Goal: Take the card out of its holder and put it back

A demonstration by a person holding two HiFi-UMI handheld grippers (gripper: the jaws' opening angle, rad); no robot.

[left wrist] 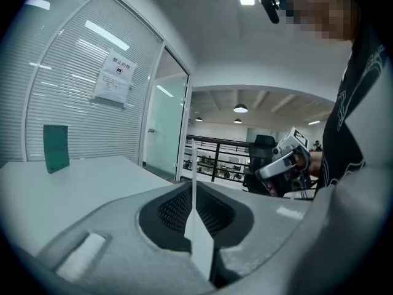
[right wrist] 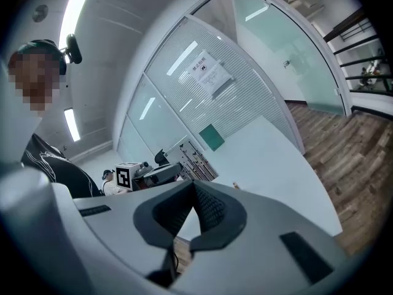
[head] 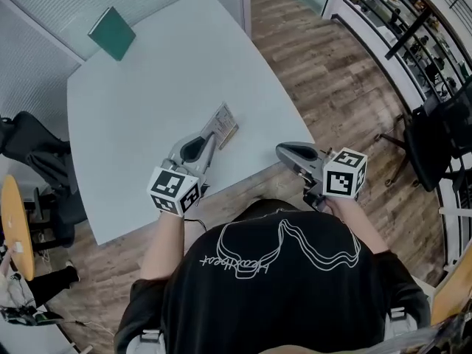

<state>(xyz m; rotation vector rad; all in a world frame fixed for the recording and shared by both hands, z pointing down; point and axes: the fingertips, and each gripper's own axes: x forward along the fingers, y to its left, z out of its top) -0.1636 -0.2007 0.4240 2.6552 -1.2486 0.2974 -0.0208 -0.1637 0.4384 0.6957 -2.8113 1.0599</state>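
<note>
Edgewise, thin white card (left wrist: 195,226)

Card (left wrist: 194,229) edge-on in the left gripper view, face unseen; print on the wall notice (left wrist: 112,80) illegibly small.

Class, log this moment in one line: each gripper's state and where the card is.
left gripper: shut on card | right gripper: shut, empty | card: edge-on between left jaws, over table
</note>
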